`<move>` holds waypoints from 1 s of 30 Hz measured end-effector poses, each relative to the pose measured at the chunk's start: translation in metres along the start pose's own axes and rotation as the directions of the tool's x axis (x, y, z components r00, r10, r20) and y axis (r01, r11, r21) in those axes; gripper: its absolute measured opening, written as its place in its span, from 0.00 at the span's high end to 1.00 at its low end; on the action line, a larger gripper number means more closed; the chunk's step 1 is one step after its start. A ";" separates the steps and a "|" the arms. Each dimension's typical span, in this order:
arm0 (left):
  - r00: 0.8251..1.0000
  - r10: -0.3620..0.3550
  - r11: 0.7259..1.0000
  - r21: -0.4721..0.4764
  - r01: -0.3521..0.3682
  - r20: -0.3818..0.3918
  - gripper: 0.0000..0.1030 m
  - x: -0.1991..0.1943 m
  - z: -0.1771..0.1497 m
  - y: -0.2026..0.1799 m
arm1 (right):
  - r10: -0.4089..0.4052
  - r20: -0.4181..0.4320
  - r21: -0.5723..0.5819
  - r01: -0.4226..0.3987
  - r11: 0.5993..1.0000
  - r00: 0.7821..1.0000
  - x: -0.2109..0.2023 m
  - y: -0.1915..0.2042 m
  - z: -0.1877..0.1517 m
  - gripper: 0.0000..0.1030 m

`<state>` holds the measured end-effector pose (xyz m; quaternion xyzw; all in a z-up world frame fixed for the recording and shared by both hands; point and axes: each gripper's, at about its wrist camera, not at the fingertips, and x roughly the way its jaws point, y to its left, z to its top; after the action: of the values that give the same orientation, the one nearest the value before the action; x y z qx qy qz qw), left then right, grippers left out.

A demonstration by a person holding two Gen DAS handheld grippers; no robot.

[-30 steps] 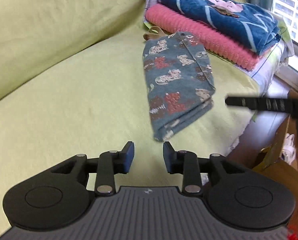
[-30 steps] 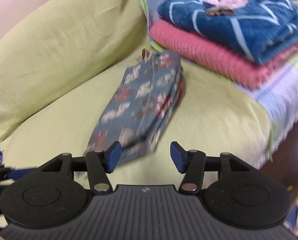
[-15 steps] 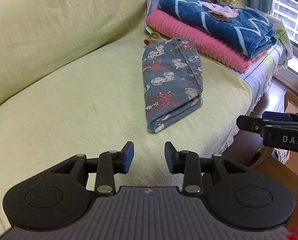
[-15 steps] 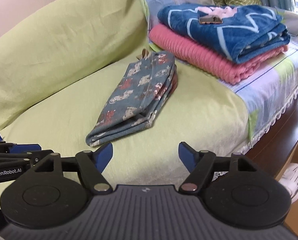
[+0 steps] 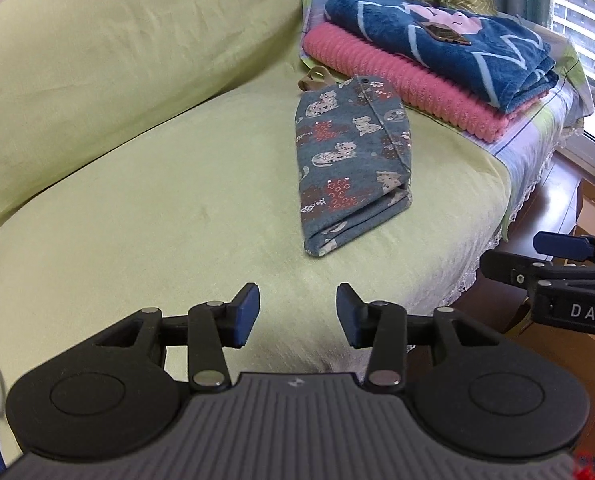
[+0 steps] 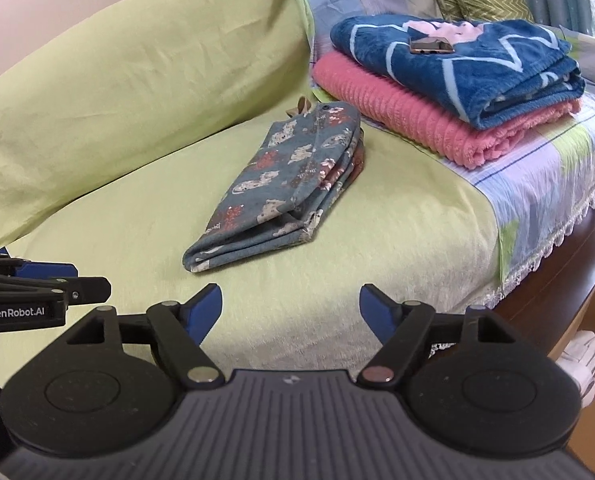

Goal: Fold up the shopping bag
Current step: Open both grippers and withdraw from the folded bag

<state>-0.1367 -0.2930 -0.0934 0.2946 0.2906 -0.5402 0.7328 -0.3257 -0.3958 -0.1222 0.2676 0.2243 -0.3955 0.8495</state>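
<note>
The shopping bag (image 5: 349, 168) is blue-grey cloth with a cat print. It lies folded into a long narrow stack on the green sofa seat, its tan handle loop (image 5: 315, 78) poking out at the far end. It also shows in the right wrist view (image 6: 289, 188). My left gripper (image 5: 297, 314) is open and empty, held back from the bag's near end. My right gripper (image 6: 290, 308) is open wide and empty, also short of the bag. Each gripper shows at the edge of the other's view.
A folded pink blanket (image 6: 417, 120) with a blue blanket (image 6: 457, 64) on top lies right of the bag; a phone (image 6: 431, 46) rests on the blue one. The sofa back cushion (image 5: 117, 52) rises at left. The seat's edge (image 6: 537, 256) drops to a wooden floor at right.
Both grippers have pulled back from the bag, which now lies farther off. Both pairs of jaws have opened wider. The bag stays folded on the seat.
</note>
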 end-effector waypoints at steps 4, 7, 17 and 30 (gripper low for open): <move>1.000 -0.004 1.000 0.014 0.004 0.000 0.51 0.001 0.002 -0.003 | -0.006 0.016 0.022 0.006 1.000 1.000 -0.001 -0.004 0.001 0.27; 1.000 -0.011 1.000 0.023 0.011 -0.008 0.51 0.005 0.001 -0.005 | -0.014 0.021 0.047 0.013 0.999 1.000 -0.002 -0.008 0.002 0.24; 0.998 -0.062 0.998 -0.020 0.063 0.028 0.46 0.001 -0.004 0.003 | -0.088 0.029 -0.002 0.088 0.996 0.996 -0.012 0.004 0.001 0.11; 0.985 -0.152 0.985 -0.075 0.159 0.083 0.46 -0.006 -0.001 0.017 | -0.261 0.184 -0.146 0.289 0.946 0.948 -0.048 0.035 0.001 0.01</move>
<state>-0.1220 -0.2847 -0.0872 0.2201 0.3059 -0.5945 0.7103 -0.3261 -0.3513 -0.0835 0.1267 0.2230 -0.5101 0.8210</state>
